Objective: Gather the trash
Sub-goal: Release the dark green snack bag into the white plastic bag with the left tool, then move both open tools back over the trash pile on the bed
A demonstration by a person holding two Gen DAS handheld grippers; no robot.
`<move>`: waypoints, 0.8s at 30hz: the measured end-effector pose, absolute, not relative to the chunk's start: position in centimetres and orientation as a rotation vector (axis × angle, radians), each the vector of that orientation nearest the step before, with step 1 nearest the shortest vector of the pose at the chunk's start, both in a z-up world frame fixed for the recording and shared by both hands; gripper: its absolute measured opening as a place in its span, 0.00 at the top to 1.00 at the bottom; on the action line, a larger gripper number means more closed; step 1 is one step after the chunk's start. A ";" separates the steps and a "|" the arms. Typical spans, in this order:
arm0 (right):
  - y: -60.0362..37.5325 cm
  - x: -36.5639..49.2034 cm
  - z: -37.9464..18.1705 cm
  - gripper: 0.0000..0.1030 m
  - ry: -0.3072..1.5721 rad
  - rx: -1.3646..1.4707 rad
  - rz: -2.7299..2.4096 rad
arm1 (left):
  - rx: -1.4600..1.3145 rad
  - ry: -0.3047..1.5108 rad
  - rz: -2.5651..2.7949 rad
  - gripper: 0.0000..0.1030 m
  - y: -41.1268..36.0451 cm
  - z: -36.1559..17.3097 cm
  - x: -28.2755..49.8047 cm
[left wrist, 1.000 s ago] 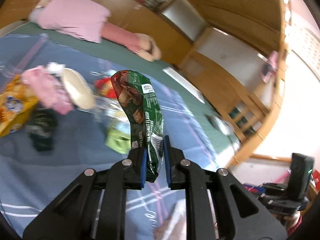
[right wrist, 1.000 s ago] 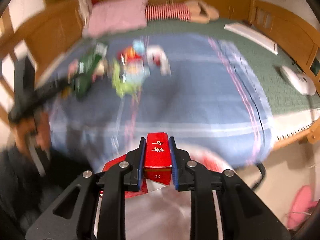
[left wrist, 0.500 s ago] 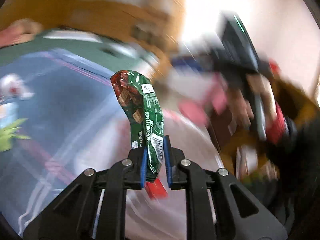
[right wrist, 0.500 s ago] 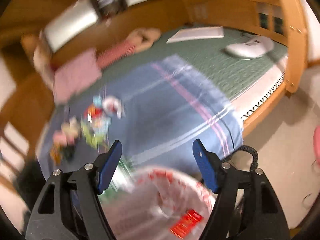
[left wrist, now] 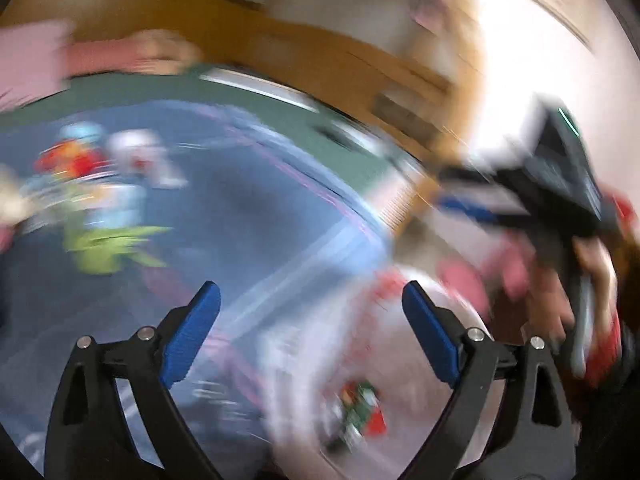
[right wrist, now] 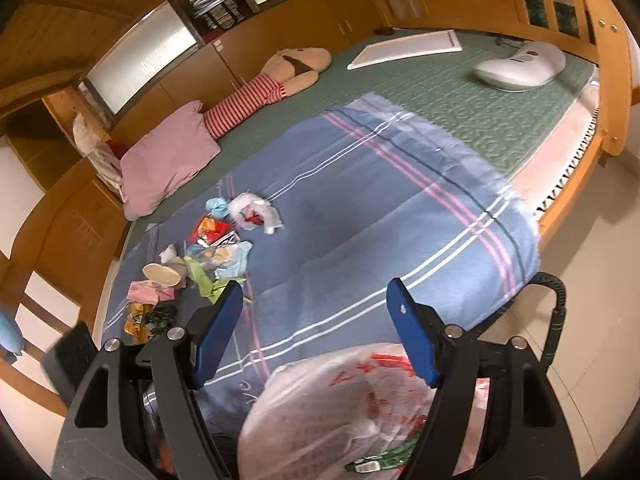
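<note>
1. The left hand-held gripper (left wrist: 310,336) is standing wide, its blue pads having just been opening, with nothing between them; a green and red crinkled snack wrapper (left wrist: 358,404) is lying below and ahead of it inside the thin white plastic bag with red print (left wrist: 400,320) (the view is badly blurred).
2. The right hand-held gripper (right wrist: 314,332) is also gaping, jaws having just been parting, and is holding nothing; the bag is sitting directly beneath it.
3. The remaining heap of crumpled wrappers and tissues (right wrist: 200,256) is lying ahead and to the left of the right hand-held gripper on the blue plaid blanket (right wrist: 380,208).
4. These scraps are probably light, soft and slippery, so pinching a bunched fold or a sealed edge is looking safest.
</note>
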State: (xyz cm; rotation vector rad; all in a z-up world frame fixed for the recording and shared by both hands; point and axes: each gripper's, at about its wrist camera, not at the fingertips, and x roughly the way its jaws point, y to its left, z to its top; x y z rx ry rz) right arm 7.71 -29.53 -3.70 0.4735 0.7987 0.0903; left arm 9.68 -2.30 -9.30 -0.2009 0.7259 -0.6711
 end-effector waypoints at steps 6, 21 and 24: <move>-26.1 8.3 -3.9 0.29 0.820 0.408 0.139 | -0.322 0.716 -0.187 0.11 3.9 -10.0 11.9; -21.3 9.1 -4.6 0.29 0.866 0.335 0.222 | -0.489 0.770 0.165 0.09 11.0 -11.3 12.3; -20.8 9.2 -4.8 0.29 0.873 0.328 0.232 | -0.484 0.769 0.166 0.09 10.9 -11.3 12.3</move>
